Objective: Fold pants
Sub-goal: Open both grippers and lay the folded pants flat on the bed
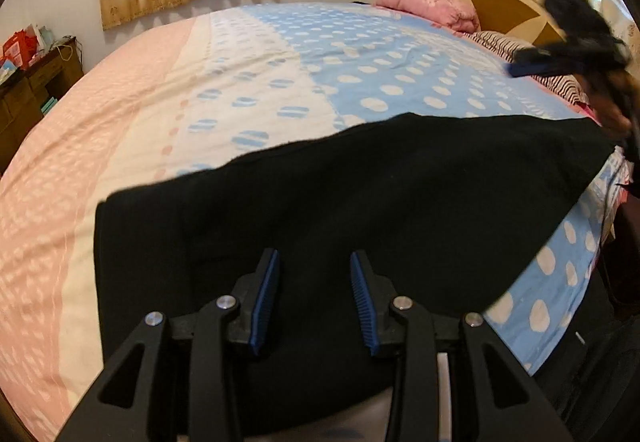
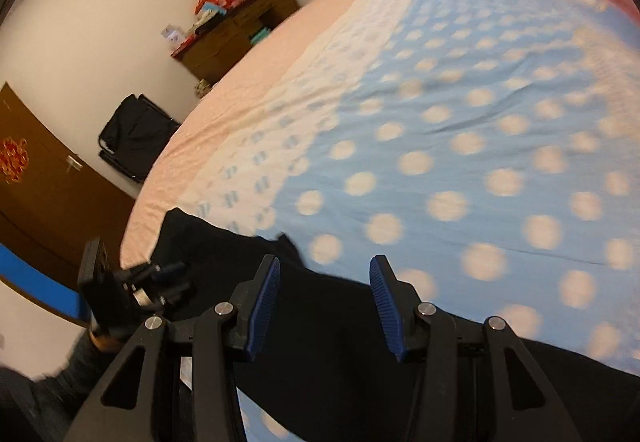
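On bed w/ the dotted blue, white and pink cover point(image 1: 360, 54), black pants point(image 1: 360, 194) lie flat near the front edge, stretched from left side to right side of the blue part. Left gripper point(image 1: 314, 262) hangs just above the pants w/ jaws apart and nothing between the blue pads point(image 1: 267, 294); right gripper point(image 2: 324, 268) is also parted approx. halfway, empty, over the pants' upper edge where dark cloth meets the blue cover. Pink pillow point(image 1: 428, 4) and striped one point(image 1: 520, 54) are at the headboard, wooden dresser point(image 2: 236, 38) by the wall.
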### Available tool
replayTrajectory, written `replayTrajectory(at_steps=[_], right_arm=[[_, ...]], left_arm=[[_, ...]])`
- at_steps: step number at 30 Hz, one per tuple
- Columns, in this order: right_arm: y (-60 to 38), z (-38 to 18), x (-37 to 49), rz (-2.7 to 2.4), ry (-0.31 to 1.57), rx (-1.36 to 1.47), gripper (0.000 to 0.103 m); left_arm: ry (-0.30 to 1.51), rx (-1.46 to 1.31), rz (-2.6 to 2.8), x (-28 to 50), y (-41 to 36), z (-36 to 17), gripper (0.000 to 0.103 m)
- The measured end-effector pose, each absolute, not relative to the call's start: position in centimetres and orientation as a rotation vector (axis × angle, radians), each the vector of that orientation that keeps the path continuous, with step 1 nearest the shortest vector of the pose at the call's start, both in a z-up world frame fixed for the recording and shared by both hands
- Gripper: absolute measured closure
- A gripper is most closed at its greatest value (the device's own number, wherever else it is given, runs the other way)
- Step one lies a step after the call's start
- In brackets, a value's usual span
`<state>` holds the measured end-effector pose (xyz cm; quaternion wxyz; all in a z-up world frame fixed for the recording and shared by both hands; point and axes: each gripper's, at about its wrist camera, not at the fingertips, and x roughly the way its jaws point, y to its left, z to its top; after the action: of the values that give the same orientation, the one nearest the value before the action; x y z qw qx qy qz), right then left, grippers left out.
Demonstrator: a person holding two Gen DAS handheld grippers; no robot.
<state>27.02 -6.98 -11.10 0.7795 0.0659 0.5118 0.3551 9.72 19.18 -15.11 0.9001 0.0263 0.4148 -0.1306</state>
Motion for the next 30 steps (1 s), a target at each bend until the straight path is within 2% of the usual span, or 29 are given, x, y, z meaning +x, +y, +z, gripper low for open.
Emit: replayTrajectory(at_steps=[6, 9, 10, 11, 12, 14, 16, 23, 30], right_arm=[[-2.0, -16.0, 29.6, 0.772, 1.265, 0.25, 0.059], [-1.1, -17.5, 30.4, 0.761, 1.311, 0.292, 0.06], [-1.0, -17.9, 30.7, 0.763, 1.328, 0.311, 0.064], [-0.7, -18.4, 30.9, 0.769, 1.348, 0.331, 0.075], [-0.4, -18.9, 31.1, 0.777, 1.366, 0.345, 0.082], [0.4, -19.4, 31.1, 0.798, 1.387, 0.367, 0.087], [1.0, -19.2, 30.6, 0.818, 1.383, 0.356, 0.098], [0.7, -14.2, 31.0, 0.79, 1.192, 0.32, 0.102], [0.4, -18.8, 32.3, 0.704, 1.281, 0.275, 0.102]], left_arm=[[0.817, -0.026, -0.269, 10.0, 20.9, -14.1, 0.063], [0.764, -0.002, -0.235, 9.7, 21.7, -13.3, 0.059], [0.754, -0.005, -0.23, 9.8, 22.1, -13.2, 0.056], [0.751, -0.014, -0.229, 9.9, 22.6, -13.2, 0.053], [0.76, -0.022, -0.223, 10.2, 23.1, -13.4, 0.053], [0.771, -0.036, -0.229, 10.7, 23.4, -14.0, 0.053], [0.769, -0.029, -0.234, 10.9, 23.2, -14.3, 0.053], [0.772, -0.047, -0.253, 10.7, 23.9, -14.1, 0.053], [0.782, -0.05, -0.255, 11.3, 23.8, -14.4, 0.053]])
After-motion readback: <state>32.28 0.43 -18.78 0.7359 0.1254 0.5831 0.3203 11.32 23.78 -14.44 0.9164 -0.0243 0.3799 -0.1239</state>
